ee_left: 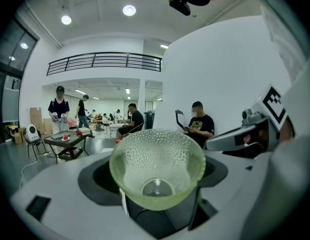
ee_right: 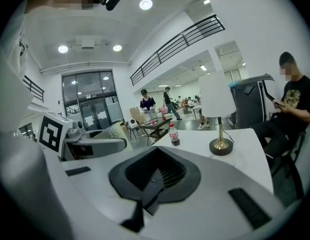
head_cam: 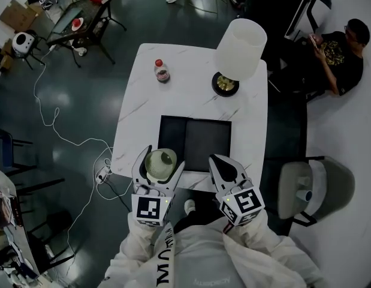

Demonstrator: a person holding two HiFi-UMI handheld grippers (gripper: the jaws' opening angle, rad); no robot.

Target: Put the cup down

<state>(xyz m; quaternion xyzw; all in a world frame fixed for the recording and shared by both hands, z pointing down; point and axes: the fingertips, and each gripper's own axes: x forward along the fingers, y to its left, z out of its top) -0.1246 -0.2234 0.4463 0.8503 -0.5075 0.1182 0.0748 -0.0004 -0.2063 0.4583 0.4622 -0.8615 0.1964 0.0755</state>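
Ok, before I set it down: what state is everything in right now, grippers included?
Left gripper: shut on the cup.
Right gripper: shut, holding nothing.
Cup: empty, held at the near edge of the table; contact with it cannot be told.
Bottle: upright, red cap on.
Lamp: upright on the table.
Dark mat: lying flat.
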